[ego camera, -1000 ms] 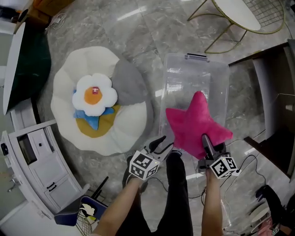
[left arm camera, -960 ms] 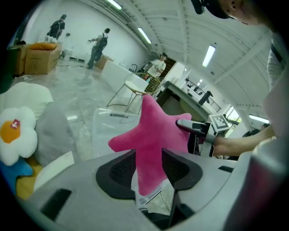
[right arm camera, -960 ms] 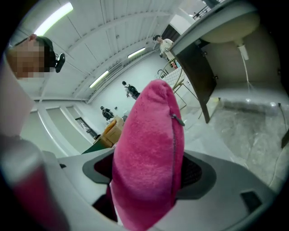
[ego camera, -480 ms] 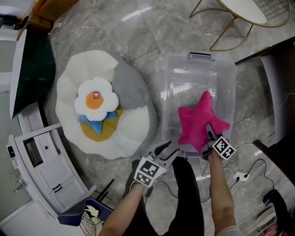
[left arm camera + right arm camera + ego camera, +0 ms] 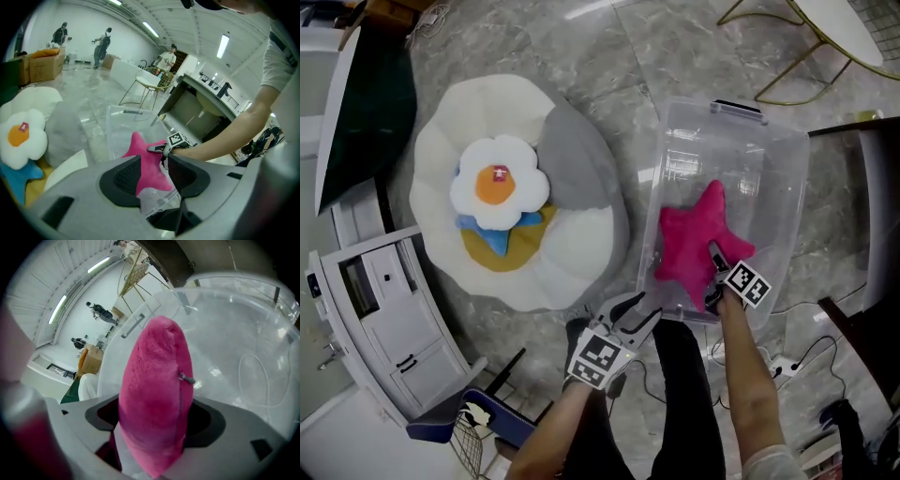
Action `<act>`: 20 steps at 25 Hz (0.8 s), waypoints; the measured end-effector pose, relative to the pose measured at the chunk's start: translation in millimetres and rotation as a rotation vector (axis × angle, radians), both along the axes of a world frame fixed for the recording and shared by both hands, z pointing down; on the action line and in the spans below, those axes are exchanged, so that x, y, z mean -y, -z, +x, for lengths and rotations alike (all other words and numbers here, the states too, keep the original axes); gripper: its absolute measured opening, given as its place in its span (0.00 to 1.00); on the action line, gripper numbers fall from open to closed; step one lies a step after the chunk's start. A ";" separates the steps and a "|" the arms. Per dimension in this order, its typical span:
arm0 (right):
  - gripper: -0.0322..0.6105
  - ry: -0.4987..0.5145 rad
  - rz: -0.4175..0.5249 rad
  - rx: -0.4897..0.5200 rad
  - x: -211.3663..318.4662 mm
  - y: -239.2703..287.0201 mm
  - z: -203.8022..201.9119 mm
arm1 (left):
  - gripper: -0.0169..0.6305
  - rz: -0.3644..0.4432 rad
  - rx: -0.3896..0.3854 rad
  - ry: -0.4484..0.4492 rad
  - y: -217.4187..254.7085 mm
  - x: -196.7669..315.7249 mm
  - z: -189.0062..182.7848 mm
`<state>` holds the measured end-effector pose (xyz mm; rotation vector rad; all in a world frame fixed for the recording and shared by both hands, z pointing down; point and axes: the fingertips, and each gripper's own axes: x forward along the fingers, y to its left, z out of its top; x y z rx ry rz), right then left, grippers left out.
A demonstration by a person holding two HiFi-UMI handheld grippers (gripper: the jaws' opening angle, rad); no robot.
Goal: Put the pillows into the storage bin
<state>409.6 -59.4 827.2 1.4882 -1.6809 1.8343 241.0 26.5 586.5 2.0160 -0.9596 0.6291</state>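
Two tongs: right tongs [image 5: 712, 259] clenched wide on pink star pillow [image 5: 687, 239]; left tongs [image 5: 639, 306] half-open, empty.

The left gripper [image 5: 637, 307] pointed forward and down from a bent left arm [image 5: 551, 433], its fingers partly apart with nothing between them. The right arm [image 5: 752, 375] reached straight ahead. The right gripper [image 5: 711, 274] tilted downward, its fingers pressed wide on a pink star pillow [image 5: 689, 242].
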 end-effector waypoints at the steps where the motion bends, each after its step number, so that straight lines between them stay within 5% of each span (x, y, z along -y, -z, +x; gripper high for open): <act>1: 0.66 0.000 -0.039 0.001 -4.4 -10.1 -2.5 | 0.31 -0.004 0.002 0.008 -3.8 -1.4 -4.1; 5: 0.67 0.053 -0.161 -0.003 -18.1 -36.6 -16.0 | 0.31 -0.005 -0.008 0.071 -19.0 -1.3 -17.0; 13: 0.67 0.139 -0.232 -0.105 -28.1 -28.8 -14.5 | 0.31 0.014 -0.044 0.132 -11.9 4.5 -29.8; 20: 0.67 0.159 -0.125 -0.083 -33.8 12.0 -23.2 | 0.31 0.031 -0.090 0.118 -3.0 -4.7 -37.9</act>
